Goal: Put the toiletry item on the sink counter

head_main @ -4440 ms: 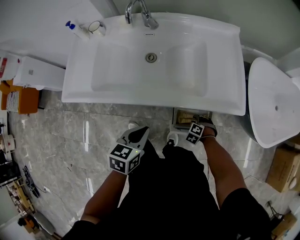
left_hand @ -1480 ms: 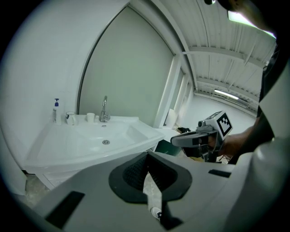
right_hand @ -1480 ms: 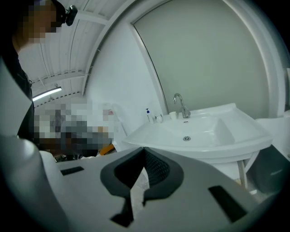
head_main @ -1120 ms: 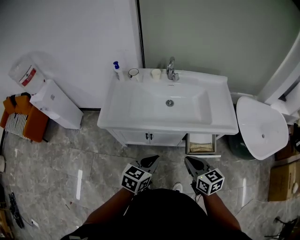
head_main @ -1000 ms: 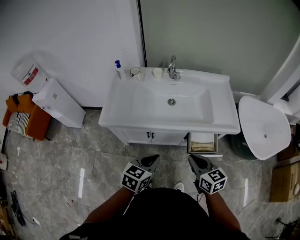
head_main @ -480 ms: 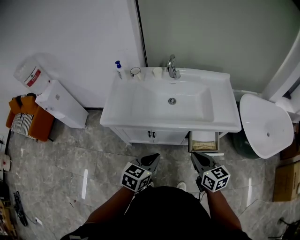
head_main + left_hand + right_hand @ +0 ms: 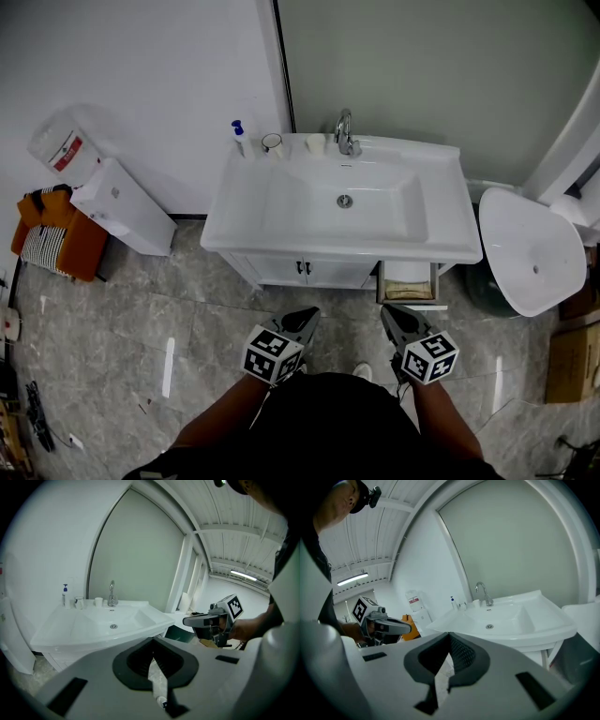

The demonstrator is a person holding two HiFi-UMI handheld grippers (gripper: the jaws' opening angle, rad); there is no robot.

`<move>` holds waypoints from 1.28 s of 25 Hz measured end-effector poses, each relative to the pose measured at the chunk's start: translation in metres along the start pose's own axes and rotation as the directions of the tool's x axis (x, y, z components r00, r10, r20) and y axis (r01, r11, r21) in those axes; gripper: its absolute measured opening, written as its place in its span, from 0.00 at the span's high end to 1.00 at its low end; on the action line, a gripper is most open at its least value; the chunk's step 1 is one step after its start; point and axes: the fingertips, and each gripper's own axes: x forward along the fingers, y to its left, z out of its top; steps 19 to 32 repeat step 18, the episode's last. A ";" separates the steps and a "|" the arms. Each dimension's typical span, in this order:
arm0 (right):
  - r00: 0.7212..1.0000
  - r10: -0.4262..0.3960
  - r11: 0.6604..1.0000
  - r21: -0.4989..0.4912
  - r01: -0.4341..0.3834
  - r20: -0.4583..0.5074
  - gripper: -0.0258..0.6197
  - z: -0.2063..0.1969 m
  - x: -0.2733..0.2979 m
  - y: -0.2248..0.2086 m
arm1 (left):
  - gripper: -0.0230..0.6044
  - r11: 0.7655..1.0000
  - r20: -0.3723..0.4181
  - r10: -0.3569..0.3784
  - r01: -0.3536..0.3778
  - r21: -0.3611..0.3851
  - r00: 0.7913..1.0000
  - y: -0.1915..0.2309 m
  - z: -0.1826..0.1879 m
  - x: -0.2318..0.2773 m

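The white sink counter (image 7: 441, 246) stands ahead of me. At its back left are a blue-pump bottle (image 7: 238, 139), a dark-rimmed cup (image 7: 273, 143) and a small white cup (image 7: 316, 143) beside the faucet (image 7: 346, 131). My left gripper (image 7: 305, 319) and right gripper (image 7: 389, 314) hover side by side over the floor, well short of the counter. Both are shut with nothing in them. The left gripper view shows its tips (image 7: 152, 654) meeting, and the right gripper view shows the same for the right gripper (image 7: 449, 639).
A tilted white box (image 7: 122, 208) and an orange bag (image 7: 47, 246) sit at the left wall. A white oval basin (image 7: 530, 262) leans at the right, with a cardboard box (image 7: 572, 366) behind it. An open drawer (image 7: 408, 281) shows under the counter's right end.
Since the oldest frame I stand farther back from the sink, and the right gripper has come up from the drawer. Over the last second both grippers have kept still.
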 end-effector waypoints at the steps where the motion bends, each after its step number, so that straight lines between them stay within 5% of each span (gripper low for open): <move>1: 1.000 0.001 1.000 0.000 -0.001 0.000 0.96 0.000 0.001 0.001 | 0.96 1.000 -0.002 0.000 0.000 -0.002 1.000 0.000 -0.001 -0.001; 32: 1.000 0.000 1.000 0.002 0.000 -0.011 0.96 -0.002 0.008 0.001 | 0.96 1.000 -0.003 -0.007 0.007 -0.001 1.000 0.006 0.000 0.001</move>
